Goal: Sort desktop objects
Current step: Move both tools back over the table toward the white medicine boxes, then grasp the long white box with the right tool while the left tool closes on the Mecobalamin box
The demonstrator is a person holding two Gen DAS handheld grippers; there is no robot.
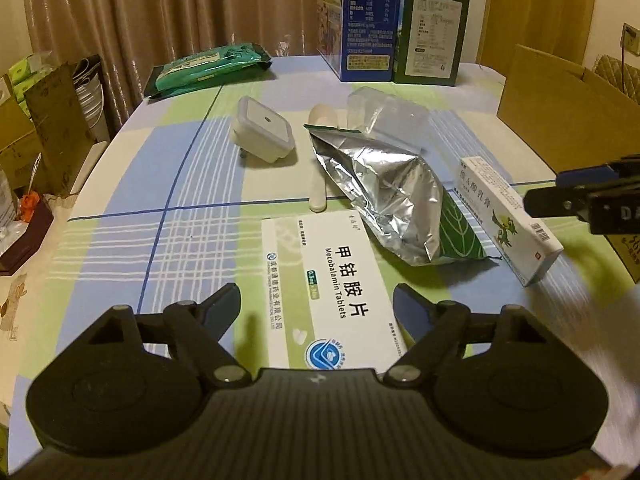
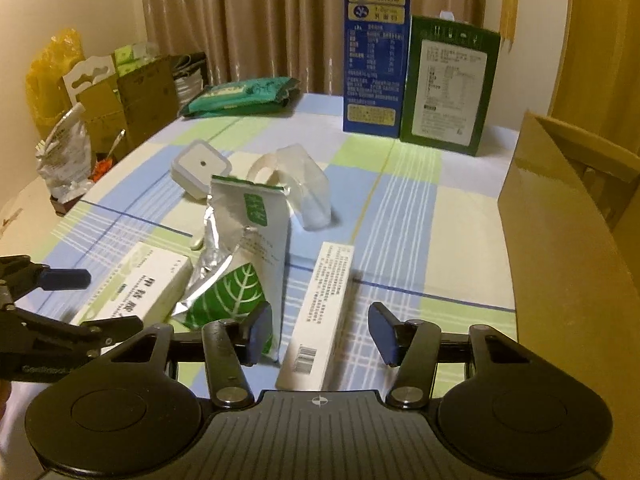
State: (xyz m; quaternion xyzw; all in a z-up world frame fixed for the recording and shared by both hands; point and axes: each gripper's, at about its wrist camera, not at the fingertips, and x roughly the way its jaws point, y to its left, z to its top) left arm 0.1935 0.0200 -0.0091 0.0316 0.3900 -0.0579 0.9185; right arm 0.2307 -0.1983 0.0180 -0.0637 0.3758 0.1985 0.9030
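Observation:
On the checked tablecloth (image 1: 188,184) lies a flat white Mecobalamin tablet box (image 1: 324,280). My left gripper (image 1: 316,304) straddles its near end, open, with small gaps between the pads and the box sides. A long white ointment box (image 2: 320,312) lies between the fingers of my right gripper (image 2: 320,328), which is also open, its pads clear of the box. A crumpled foil pouch with a green leaf (image 1: 384,200) lies between the two boxes. In the right wrist view my left gripper (image 2: 92,302) shows at the left edge over the tablet box (image 2: 140,292).
Beyond the pouch are a white plug-in device (image 1: 262,132), a white spoon (image 1: 320,192) and a clear plastic container (image 1: 384,116). A green pack (image 1: 208,68), a tall blue carton (image 1: 368,20) and a dark green box (image 1: 434,32) stand at the back. A cardboard box (image 2: 560,240) walls off the right side.

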